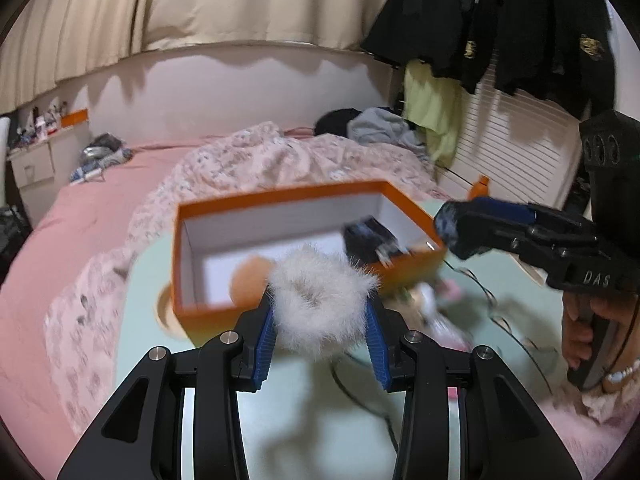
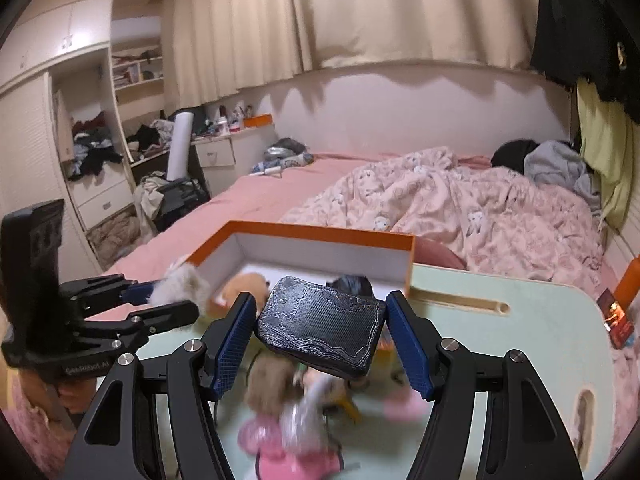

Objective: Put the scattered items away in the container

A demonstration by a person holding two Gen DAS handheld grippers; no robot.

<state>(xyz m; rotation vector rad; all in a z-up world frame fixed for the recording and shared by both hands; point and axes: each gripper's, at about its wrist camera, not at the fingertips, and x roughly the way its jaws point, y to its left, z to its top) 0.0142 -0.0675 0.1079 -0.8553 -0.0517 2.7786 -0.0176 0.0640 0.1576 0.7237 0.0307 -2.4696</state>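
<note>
Nearest to us in the left wrist view, our left gripper (image 1: 320, 320) has its blue ribbed pads pinching a fluffy white fur scrunchie (image 1: 322, 304) from both sides, the fur bulging over the pads. We hold it clear of the pale green lap table (image 1: 304, 420) and pointed at the twelve o'clock position, where the open orange cardboard box with white inside walls (image 1: 192, 240) waits as the container. Its near wall sits just beyond the scrunchie, so we judge this item is on its way over the rim.

Our right gripper (image 2: 322, 334) clamps a dark blue zipped wallet with a silver wave pattern (image 2: 320, 324) across its width, flat side up, which keeps it level for a drop. From this view the orange box (image 2: 410, 260) lies at twelve o'clock, just past the wallet. Inside it we can make out a round peach plush ball (image 2: 244, 284) at about eleven o'clock and a dark object (image 2: 352, 282) near one o'clock; blur hides what the dark thing is.

Below the wallet, at six o'clock on the table, a blurred heap remains: a doll with tan hair and pink clothing (image 2: 272, 412) and some thin black cable. These we judge are still to be gathered. Both loads ride side by side, likely so each hand can release into its own half of the box without colliding.
</note>
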